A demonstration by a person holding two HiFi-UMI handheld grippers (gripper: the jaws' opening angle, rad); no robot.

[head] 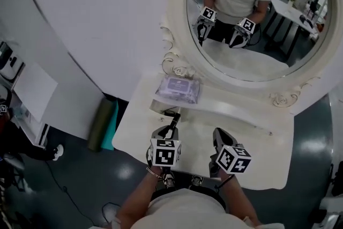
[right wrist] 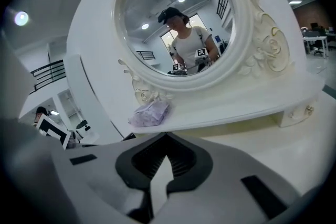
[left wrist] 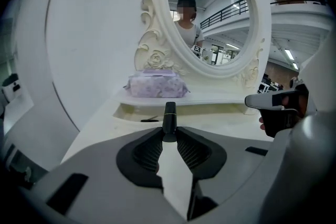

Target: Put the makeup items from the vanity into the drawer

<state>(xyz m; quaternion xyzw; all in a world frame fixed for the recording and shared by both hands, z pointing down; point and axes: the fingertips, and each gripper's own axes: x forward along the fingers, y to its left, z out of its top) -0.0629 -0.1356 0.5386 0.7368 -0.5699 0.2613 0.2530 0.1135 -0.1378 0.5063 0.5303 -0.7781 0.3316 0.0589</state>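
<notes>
L gripper (left wrist: 169, 136) clamped on black tube (left wrist: 169, 119) w/ gold band, tube sticking up from the jaw tips, over vanity top (head: 257, 155). R gripper (right wrist: 165, 137) beside it - jaws together, nothing in them. Purple pack (head: 179, 88) on shelf below mirror (head: 252, 19).
</notes>
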